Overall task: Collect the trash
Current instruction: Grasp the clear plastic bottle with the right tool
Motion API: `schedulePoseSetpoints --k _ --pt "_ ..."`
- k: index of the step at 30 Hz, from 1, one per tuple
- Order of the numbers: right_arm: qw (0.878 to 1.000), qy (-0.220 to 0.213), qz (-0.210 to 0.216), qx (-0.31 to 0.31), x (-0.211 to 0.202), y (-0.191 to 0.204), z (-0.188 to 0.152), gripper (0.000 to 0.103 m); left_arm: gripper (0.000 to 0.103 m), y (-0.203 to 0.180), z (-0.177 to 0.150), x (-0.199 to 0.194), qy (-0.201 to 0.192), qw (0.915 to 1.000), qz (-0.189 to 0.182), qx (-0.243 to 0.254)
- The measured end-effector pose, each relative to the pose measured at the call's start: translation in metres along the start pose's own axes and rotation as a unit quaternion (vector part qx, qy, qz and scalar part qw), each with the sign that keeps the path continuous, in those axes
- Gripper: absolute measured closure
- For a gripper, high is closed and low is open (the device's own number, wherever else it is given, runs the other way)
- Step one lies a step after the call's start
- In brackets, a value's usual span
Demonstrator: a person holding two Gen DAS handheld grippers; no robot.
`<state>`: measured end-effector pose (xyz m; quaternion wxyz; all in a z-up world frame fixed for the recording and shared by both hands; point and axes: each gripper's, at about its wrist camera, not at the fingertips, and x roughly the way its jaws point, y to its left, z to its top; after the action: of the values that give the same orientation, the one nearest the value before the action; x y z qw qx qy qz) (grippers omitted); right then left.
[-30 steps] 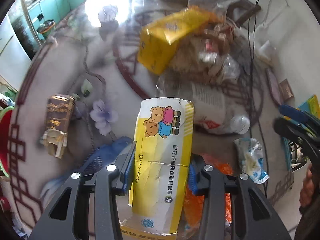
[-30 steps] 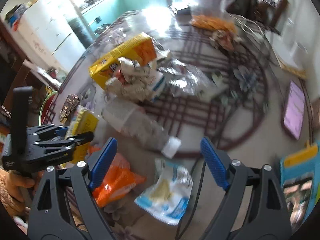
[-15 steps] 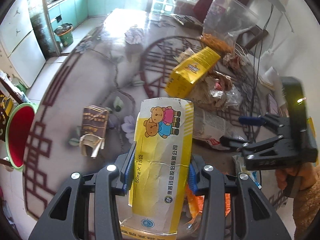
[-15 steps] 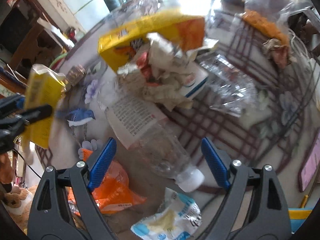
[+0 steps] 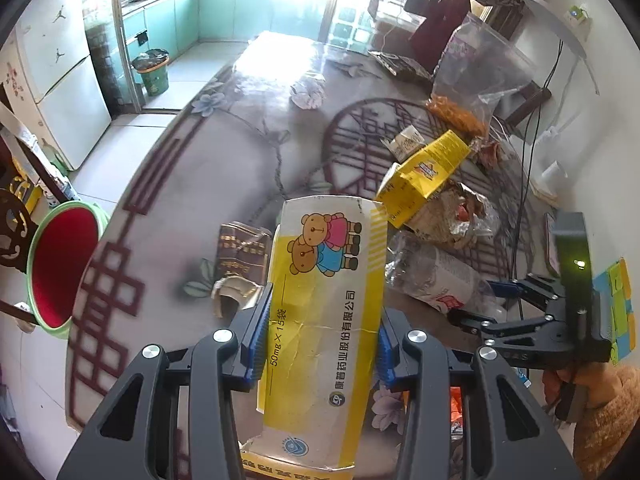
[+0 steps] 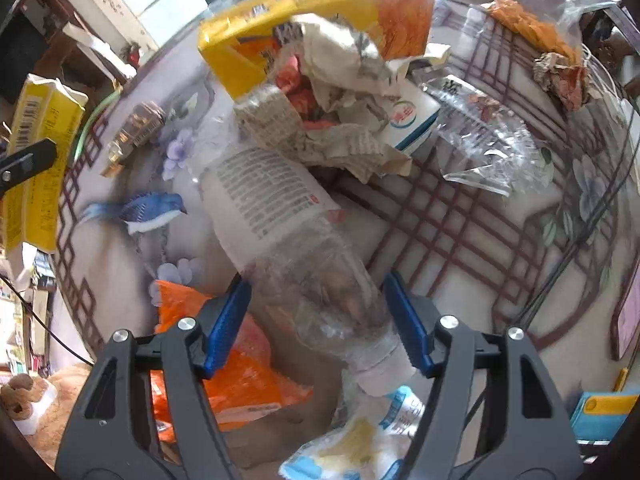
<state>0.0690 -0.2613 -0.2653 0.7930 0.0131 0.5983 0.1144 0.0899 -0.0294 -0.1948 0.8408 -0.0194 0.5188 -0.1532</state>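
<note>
My left gripper [image 5: 320, 336] is shut on a yellow and white medicine box [image 5: 324, 280] printed with two bears, held above the patterned table [image 5: 208, 184]. The box [image 6: 36, 152] also shows at the left edge of the right wrist view. A crushed clear plastic bottle [image 6: 280, 216] with a white label lies on the table. My right gripper [image 6: 316, 320] points down over its neck end. Its jaws are closing with the bottle between the blue pads [image 6: 228, 320], which stand close beside it. The left wrist view shows the same bottle [image 5: 436, 276] and right gripper [image 5: 476, 300].
A red bin with a green rim [image 5: 60, 264] stands off the table's left edge. On the table lie a yellow carton [image 5: 424, 176], crumpled paper [image 6: 340, 136], an orange wrapper [image 6: 224, 360], a blue-white wrapper [image 6: 372, 440], a brown packet [image 5: 240, 248] and a clear bag [image 6: 480, 144].
My left gripper rose with the box, so more of the table and the bin show. My right gripper came down over the bottle and its jaws narrowed around it.
</note>
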Motion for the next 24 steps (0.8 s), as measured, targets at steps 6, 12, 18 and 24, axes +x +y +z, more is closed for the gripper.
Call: schedulePoseSetpoints --k 6,12,18,24 --pt "0.998 -0.054 0.016 0.042 -0.046 0.003 -0.005 0.05 0.063 0.016 -0.002 -0.013 -0.014 0.9999 0.001 -0.009" --pt "0.992 -0.098 0.031 0.068 -0.084 0.017 -0.006 0.098 0.063 0.044 -0.006 -0.026 -0.027 0.9991 0.006 -0.033" --pt "0.99 -0.107 0.026 0.093 -0.085 0.019 -0.002 0.091 0.063 0.075 -0.01 -0.035 -0.033 0.9984 0.006 -0.045" --pt "0.993 -0.043 -0.003 0.107 -0.055 0.005 -0.008 0.028 0.063 0.103 -0.008 -0.038 -0.032 0.9983 -0.003 -0.049"
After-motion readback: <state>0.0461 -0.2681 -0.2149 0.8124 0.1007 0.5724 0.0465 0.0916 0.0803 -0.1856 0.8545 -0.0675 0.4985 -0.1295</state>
